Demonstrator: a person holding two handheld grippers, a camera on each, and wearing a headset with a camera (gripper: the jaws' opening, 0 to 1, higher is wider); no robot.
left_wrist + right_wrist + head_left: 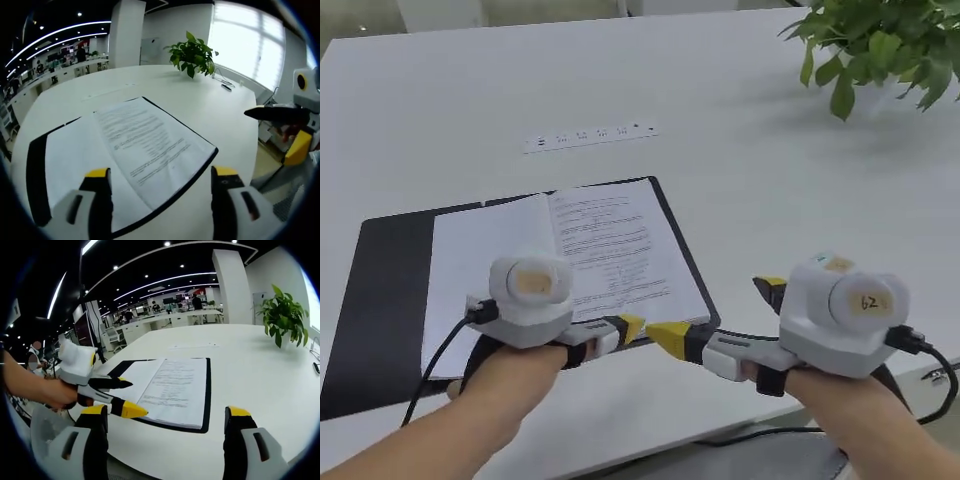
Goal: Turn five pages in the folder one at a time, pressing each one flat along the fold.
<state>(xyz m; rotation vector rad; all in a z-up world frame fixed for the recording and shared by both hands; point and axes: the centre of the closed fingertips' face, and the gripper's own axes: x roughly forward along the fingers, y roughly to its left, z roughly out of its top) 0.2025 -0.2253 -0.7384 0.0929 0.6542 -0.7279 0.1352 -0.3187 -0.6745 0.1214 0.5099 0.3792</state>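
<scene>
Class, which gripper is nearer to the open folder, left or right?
Left. The left gripper hangs over the folder's near edge; the right gripper is off beyond its near right corner.

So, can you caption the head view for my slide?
Left tool and right tool, both open, near the open folder.
</scene>
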